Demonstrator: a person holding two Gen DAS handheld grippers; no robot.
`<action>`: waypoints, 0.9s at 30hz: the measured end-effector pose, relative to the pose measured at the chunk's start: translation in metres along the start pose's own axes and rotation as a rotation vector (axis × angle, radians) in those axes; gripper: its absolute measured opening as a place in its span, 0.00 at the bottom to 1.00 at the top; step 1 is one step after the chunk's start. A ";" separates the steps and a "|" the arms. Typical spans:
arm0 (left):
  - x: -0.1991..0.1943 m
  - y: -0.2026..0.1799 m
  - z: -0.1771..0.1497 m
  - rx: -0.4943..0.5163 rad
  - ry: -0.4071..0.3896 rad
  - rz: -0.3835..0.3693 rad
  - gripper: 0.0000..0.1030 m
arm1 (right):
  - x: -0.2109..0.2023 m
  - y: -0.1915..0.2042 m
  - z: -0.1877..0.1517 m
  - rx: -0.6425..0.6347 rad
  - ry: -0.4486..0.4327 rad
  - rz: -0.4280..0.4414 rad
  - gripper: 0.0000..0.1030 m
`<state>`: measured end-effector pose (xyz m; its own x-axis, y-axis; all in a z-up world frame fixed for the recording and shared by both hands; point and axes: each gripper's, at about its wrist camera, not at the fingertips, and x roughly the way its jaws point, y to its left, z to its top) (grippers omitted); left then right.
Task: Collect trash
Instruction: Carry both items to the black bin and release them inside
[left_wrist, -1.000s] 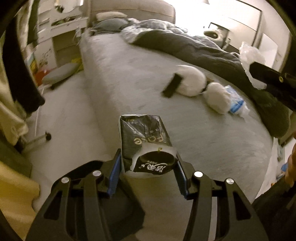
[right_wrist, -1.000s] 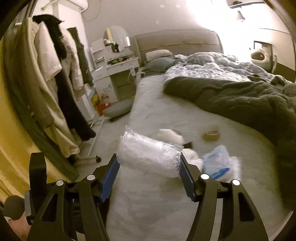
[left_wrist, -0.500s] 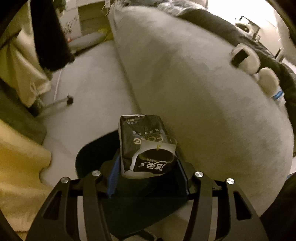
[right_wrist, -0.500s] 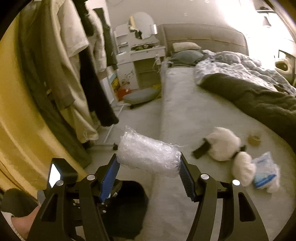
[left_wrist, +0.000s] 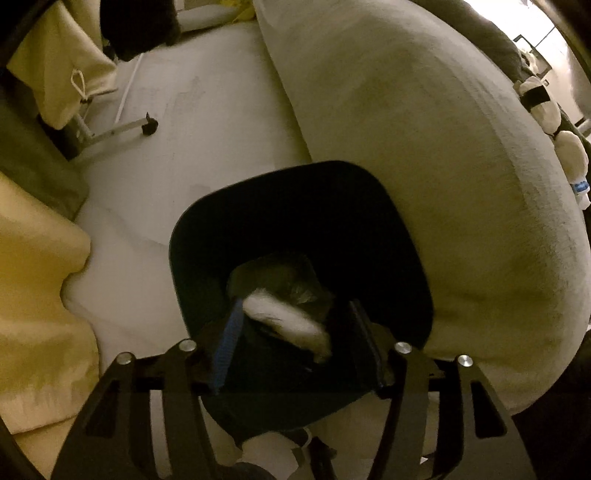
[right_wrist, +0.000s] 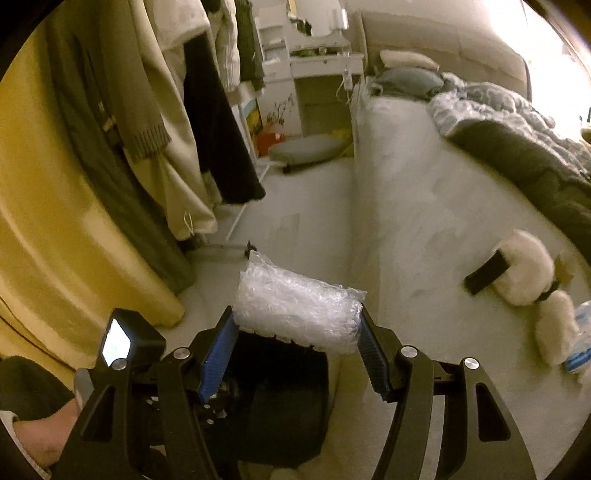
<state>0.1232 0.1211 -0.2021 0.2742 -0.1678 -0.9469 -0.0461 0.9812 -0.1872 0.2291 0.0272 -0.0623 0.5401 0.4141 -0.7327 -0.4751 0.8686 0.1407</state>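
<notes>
The left gripper (left_wrist: 295, 343), jaws now opening, is dropping its black-and-white tissue packet (left_wrist: 284, 299) into the black plastic bin (left_wrist: 369, 206); the right gripper (right_wrist: 295, 339) is clamping a clear bubble-wrap roll (right_wrist: 295, 310), next to go.

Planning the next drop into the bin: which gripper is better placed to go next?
Right. The right gripper is clamped on the bubble wrap roll, with the black bin just below. The left gripper, jaws opening over the bin, is letting its black packet fall, so it carries nothing further.
</notes>
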 end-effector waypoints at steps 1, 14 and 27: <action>-0.002 0.001 -0.001 0.000 -0.002 0.001 0.63 | 0.005 0.002 -0.001 0.000 0.013 0.002 0.62; -0.044 0.025 0.002 -0.050 -0.136 0.020 0.67 | 0.047 0.026 -0.012 -0.044 0.136 0.016 0.62; -0.108 0.054 0.007 -0.111 -0.329 0.021 0.59 | 0.096 0.046 -0.038 -0.102 0.293 0.023 0.62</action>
<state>0.0980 0.1933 -0.1078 0.5664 -0.0905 -0.8192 -0.1544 0.9647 -0.2134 0.2327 0.0966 -0.1514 0.3123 0.3239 -0.8931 -0.5599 0.8222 0.1025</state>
